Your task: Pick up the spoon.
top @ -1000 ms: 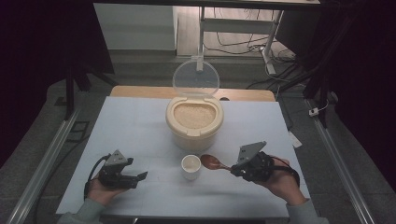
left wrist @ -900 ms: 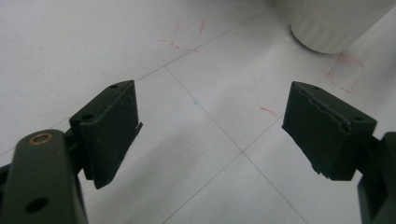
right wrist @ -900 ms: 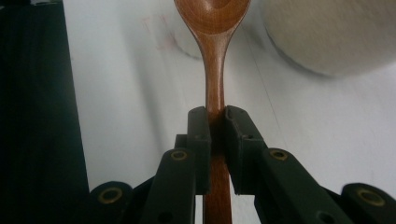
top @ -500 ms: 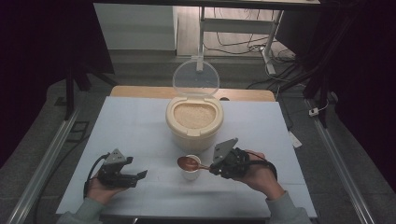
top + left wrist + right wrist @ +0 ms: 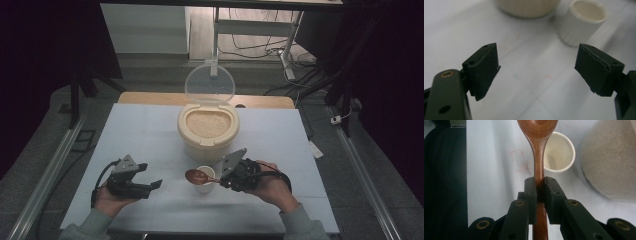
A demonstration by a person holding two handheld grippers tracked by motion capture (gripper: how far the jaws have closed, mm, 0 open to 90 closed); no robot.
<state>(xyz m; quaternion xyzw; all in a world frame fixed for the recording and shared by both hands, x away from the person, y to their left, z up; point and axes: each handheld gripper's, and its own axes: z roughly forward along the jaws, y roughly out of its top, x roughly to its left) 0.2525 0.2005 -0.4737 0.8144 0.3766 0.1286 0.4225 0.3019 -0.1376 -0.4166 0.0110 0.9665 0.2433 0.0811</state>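
Cut off at the top of the right gripper view: the bowl of the wooden spoon [image 5: 537, 135], so whether anything lies in it cannot be told there; in the high view too small to judge. Cut off likewise at the right edge of that view: the rice container [image 5: 610, 157], showing just a slope of pale grain. Hard to read in the left gripper view: a blurred cream base at the top edge, probably that same container, cropped. Gripped in the right hand-held gripper [image 5: 226, 179]: the spoon's handle, pinched tight between both jaws, running straight out along them, bowl hovering over the near rim of the small white cup [image 5: 205, 176]. Held low above the counter [image 5: 140, 135], right hand [image 5: 267, 182] wrapped round the gripper body, wrist coming in from the lower right, jaws pointing left toward the cup. Set just in front of the container, lid [image 5: 209, 84] standing up behind it: the cup, upright, with an empty-looking interior in the right gripper view. Spread wide with nothing between: the left hand-held gripper [image 5: 150, 182], cradled from beneath by the left hand [image 5: 112, 197], lifted clear of the counter, jaws aimed right toward the cup, well apart from it.
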